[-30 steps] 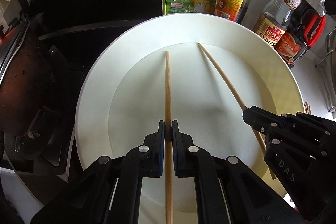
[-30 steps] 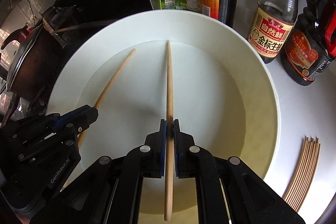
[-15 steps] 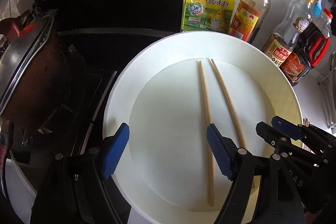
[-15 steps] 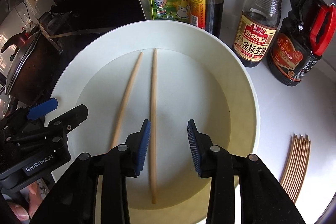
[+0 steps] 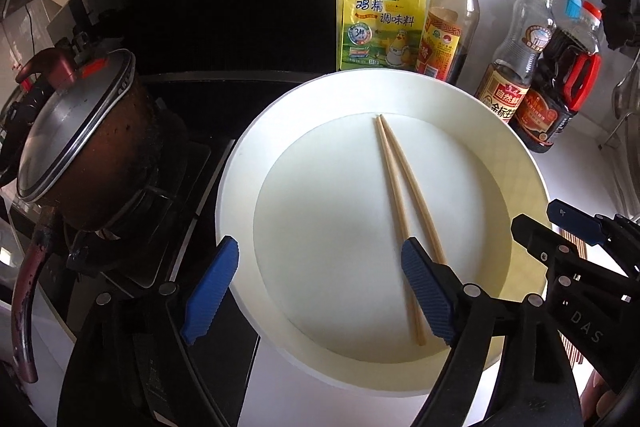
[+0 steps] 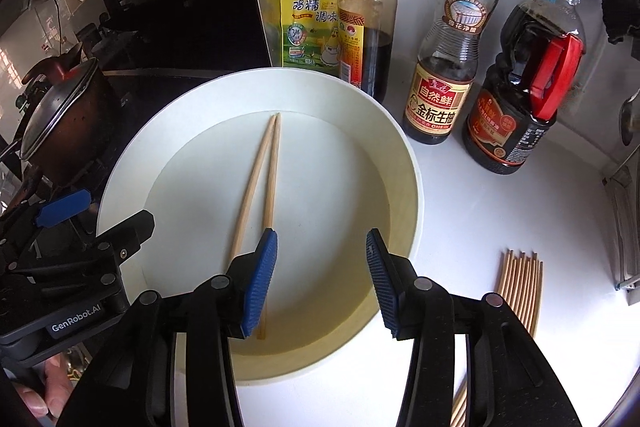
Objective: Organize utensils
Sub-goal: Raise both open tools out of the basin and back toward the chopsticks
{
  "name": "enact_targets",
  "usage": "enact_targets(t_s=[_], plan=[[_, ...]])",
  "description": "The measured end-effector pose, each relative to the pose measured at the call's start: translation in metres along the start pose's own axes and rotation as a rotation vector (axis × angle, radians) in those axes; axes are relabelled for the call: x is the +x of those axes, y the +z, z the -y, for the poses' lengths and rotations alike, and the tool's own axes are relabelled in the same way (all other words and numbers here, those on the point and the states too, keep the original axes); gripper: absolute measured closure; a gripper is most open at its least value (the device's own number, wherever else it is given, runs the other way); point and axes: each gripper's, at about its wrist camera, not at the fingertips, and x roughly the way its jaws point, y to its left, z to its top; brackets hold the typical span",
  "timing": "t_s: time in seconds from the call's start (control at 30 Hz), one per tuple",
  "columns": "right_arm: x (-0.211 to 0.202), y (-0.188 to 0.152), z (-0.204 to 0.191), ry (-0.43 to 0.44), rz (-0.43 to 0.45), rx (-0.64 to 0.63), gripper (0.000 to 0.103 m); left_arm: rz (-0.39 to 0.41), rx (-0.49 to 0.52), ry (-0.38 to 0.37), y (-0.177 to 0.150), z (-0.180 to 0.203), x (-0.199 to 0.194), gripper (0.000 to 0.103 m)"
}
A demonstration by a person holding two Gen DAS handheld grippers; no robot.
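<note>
Two slim chopsticks (image 5: 394, 187) of pale, unvarnished-looking wood lay flat in the well of a wide white plate (image 5: 256, 131), their far tips touching and their near ends spread a little apart, so that they made a narrow V. Both were straight, of like length, and tapered gently toward the far tips. The left gripper (image 5: 320, 295) hung above the near rim of the plate with its blue ribbed pads far apart and its jaws opening; nothing was gripped between them, though its right pad overlapped the near part of the chopsticks in that view. The right gripper (image 6: 322, 283) hung over the near part of the plate, its jaws also opening and less wide, with only the plate's pale floor showing between the pads; the chopsticks (image 6: 264, 187) ran down just beside its left pad and were not held. On the white counter to the right of the plate (image 6: 404, 163) lay a tidy bundle of more chopsticks (image 6: 520, 287) side by side. Behind the plate stood a yellow seasoning pouch (image 6: 310, 23) and three sauce bottles (image 6: 448, 67). To the left, a dark, lidded pot (image 5: 80, 147) sat on a stove.
</note>
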Motion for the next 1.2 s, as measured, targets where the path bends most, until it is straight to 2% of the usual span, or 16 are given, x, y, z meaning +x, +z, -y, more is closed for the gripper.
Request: enact_targets(t_s=[0.33, 0.83, 1.2], plan=[[-0.031, -0.026, 0.021, -0.031, 0.036, 0.022, 0.053, 0.038, 0.023, 0.017, -0.018, 0.02, -0.031, 0.016], [-0.074, -0.091, 0.109, -0.139, 0.028, 0.168, 0.052, 0.058, 0.135, -0.091, -0.04, 0.1, -0.057, 0.012], [-0.085, -0.143, 0.162, -0.189, -0.008, 0.272, 0.052, 0.027, 0.213, -0.15, -0.064, 0.16, -0.056, 0.011]])
